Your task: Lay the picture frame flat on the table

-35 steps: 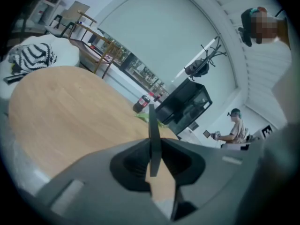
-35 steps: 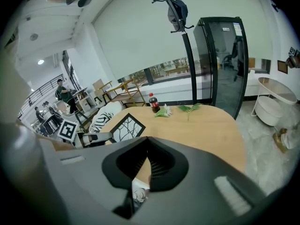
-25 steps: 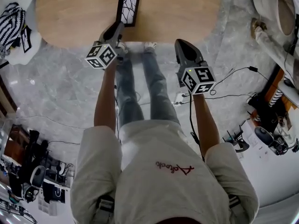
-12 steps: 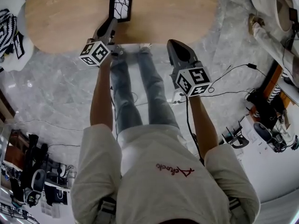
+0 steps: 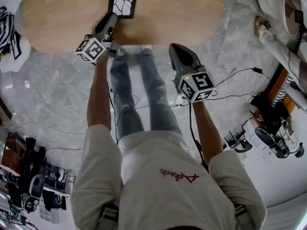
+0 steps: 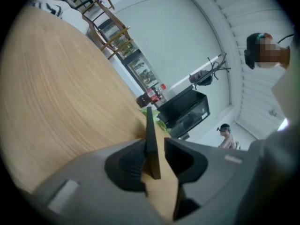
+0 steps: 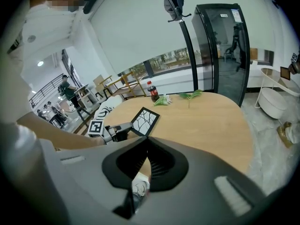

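The picture frame (image 5: 123,0) lies flat on the wooden surface (image 5: 182,8), its near edge between the jaws of the left gripper (image 5: 112,17), which have just been opening (a gap shows on one side). The right gripper (image 5: 175,48) hangs off the surface, jaws closed on nothing.

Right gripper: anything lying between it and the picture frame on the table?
Nothing. In the head view only bare wooden table separates the right gripper from the picture frame; the right gripper view shows the same bare stretch.
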### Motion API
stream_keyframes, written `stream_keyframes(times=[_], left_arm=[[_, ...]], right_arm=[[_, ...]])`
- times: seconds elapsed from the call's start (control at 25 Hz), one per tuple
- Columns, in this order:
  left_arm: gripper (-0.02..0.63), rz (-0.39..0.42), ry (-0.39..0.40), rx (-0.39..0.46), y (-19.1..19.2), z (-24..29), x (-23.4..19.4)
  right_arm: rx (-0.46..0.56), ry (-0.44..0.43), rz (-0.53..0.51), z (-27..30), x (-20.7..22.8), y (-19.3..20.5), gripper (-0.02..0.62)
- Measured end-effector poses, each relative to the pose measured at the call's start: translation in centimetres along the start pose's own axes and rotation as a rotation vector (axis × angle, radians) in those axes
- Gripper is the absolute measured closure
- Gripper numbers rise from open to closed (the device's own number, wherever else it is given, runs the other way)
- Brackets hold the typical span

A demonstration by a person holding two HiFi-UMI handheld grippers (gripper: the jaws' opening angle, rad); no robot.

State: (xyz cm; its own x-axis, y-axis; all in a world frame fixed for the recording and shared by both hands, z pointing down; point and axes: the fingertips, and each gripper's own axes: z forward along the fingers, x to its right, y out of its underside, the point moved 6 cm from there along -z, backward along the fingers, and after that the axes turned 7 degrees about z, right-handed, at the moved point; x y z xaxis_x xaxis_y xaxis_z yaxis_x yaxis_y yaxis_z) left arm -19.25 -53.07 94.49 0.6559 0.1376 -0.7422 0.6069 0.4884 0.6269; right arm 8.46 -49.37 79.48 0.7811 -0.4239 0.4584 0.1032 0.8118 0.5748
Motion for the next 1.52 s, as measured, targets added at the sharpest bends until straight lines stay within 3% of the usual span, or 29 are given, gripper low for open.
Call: stream_keyframes(times=[0.2,0.4,0.68,0.84,1.2,1.52], left_arm=[[0.368,0.065,-0.024,-0.059,-0.3,0.0,0.4],[0.322,0.142,-0.055,-0.117,-0.2,-0.5,0.6],[0.295,0.33,-0.111,-0.223,0.5,-0.8,1.1],[0.337,0.448,-0.14,-0.253,0.0,-1.1,1.5],[0.59,0.572,-0.122,-0.191,-3.6,-3.4,6.2],[0.604,0.613,-0.12,-0.146,-7.5,-6.9,11.3]], right_arm=[[-0.005,-0.004,0.003,0.1,-0.2,0.4,0.592],[-0.003,-0.017,-0.004,0.0,-1.3,0.6,0.592],[-0.007,-0.022,-0.013,-0.3,-1.4,1.3,0.592],[-0.014,-0.016,-0.02,-0.5,-1.4,1.3,0.592],[0.008,-0.004,-0.068,-1.8,-3.2,-0.3,0.592],[0.054,0.013,-0.101,-3.6,-5.4,-2.6,0.592]])
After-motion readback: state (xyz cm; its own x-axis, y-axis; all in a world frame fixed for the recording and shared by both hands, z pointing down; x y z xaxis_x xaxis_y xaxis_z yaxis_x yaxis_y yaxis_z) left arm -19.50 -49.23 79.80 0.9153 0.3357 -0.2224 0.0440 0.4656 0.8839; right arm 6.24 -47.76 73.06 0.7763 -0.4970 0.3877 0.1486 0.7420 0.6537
